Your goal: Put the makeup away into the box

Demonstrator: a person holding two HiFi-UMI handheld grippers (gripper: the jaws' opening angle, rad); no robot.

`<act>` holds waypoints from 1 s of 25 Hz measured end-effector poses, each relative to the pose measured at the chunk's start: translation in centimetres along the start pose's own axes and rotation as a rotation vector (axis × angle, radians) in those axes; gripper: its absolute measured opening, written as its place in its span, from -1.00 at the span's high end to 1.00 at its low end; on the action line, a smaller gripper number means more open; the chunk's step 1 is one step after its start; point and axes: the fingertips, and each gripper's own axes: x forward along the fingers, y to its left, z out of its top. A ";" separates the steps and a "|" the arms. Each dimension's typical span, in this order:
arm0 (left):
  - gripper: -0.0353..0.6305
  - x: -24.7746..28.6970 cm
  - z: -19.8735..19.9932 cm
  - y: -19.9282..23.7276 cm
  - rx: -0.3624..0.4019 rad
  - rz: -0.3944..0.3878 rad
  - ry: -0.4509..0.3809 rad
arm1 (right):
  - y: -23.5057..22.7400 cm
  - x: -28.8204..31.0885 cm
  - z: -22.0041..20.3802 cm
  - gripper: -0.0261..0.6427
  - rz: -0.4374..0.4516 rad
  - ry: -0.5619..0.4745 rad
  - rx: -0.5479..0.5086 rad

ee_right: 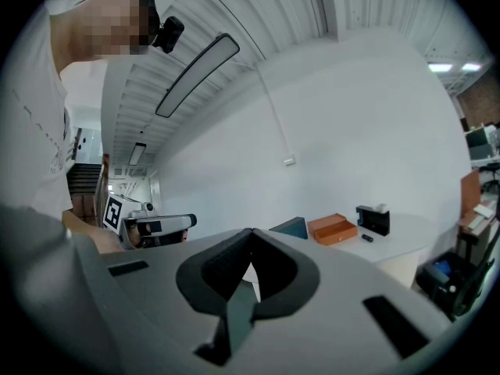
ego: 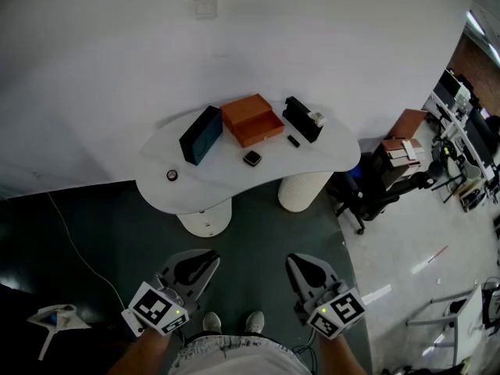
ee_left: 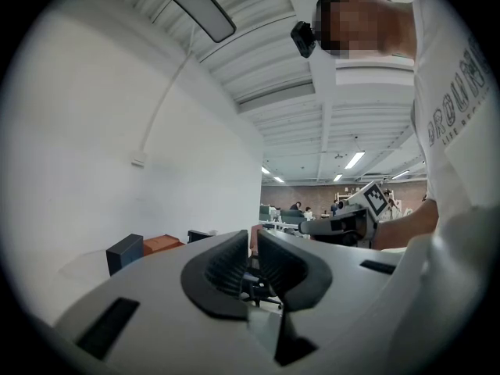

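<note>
Orange box [ego: 251,120] lies well ahead of left claw [ego: 205,260], right claw [ego: 301,262].

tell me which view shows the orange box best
The head view: it looks down on the orange box on the white table, whole and unblocked. The right gripper view shows it small and side-on; the left gripper view shows only a small orange patch.
</note>
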 end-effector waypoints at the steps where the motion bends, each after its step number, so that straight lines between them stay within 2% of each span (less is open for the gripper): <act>1: 0.74 0.0 0.0 0.1 0.000 0.001 0.000 | 0.1 0.0 0.0 0.90 0.001 0.000 -0.004; 10: 0.64 -0.4 0.2 0.3 0.003 0.005 -0.004 | 0.4 0.2 0.1 0.86 0.004 -0.002 -0.013; 25: 0.49 -1.0 0.2 0.7 0.005 0.018 0.003 | 0.7 0.1 0.1 0.62 0.002 -0.007 -0.011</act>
